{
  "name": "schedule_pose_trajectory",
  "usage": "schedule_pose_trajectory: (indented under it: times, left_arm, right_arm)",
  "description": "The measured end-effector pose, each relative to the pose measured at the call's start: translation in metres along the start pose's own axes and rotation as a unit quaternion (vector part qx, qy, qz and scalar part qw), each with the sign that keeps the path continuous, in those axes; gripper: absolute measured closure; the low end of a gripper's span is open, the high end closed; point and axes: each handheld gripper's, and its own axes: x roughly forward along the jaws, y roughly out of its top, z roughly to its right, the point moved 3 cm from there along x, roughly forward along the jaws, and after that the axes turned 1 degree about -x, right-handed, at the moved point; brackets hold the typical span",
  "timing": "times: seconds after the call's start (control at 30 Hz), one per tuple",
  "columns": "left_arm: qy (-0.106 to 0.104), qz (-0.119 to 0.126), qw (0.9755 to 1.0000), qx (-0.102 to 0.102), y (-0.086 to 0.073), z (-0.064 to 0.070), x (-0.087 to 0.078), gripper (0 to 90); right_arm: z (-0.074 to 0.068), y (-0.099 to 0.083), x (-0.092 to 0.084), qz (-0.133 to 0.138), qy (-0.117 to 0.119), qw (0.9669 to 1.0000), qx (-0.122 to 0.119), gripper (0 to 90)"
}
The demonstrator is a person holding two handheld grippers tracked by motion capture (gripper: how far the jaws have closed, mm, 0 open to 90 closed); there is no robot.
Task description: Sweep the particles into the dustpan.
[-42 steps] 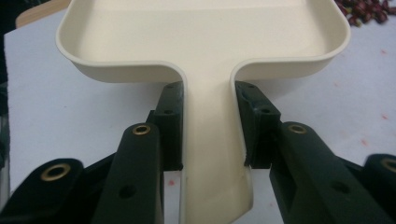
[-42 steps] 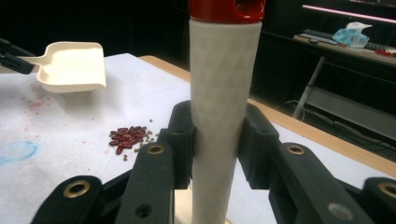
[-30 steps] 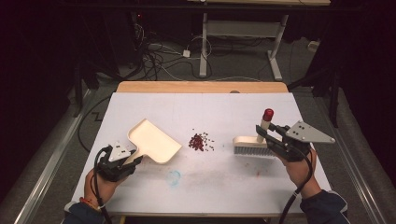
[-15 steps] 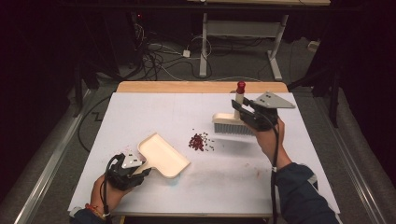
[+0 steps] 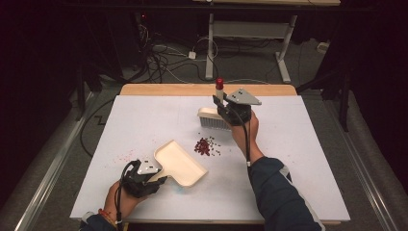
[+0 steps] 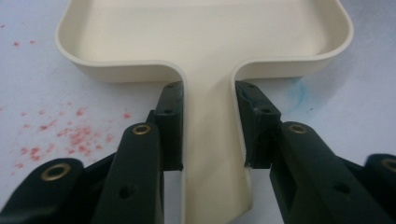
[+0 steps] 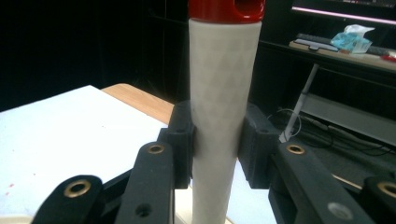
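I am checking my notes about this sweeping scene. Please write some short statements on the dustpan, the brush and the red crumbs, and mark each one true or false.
1. The left gripper is shut on the handle of the cream dustpan. True.
2. The right gripper holds the brush by its bristles. False: its fingers clamp the white handle with the red cap.
3. The pile of red crumbs lies between the dustpan and the brush. True.
4. The crumbs are already inside the dustpan. False: they lie on the white table, and the pan is empty.
5. The brush is on the far side of the crumbs from the person. True.
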Motion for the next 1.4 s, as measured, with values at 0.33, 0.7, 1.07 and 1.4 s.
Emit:
schedule_pose_trajectory:
  times: [0.33,0.7,1.07,1.4]
  left_arm:
    - [0.001,-0.010,0.9999,0.007,0.006,0.009,0.009,63.3]
    - [0.005,-0.016,0.9999,0.004,0.016,0.019,0.018,63.2]
    - [0.011,-0.021,0.9995,-0.020,0.027,0.030,0.034,63.2]
    - [0.015,-0.016,0.9989,-0.041,0.030,0.031,0.039,62.7]
  right_arm:
    - [-0.028,-0.013,-0.009,0.006,0.034,0.9991,-0.025,69.9]
    - [-0.040,-0.027,-0.051,0.009,0.079,0.9961,-0.038,69.9]
    - [-0.061,-0.029,-0.072,-0.007,0.099,0.9945,-0.034,69.2]
    - [-0.081,-0.027,-0.088,-0.011,0.127,0.9914,-0.028,69.3]
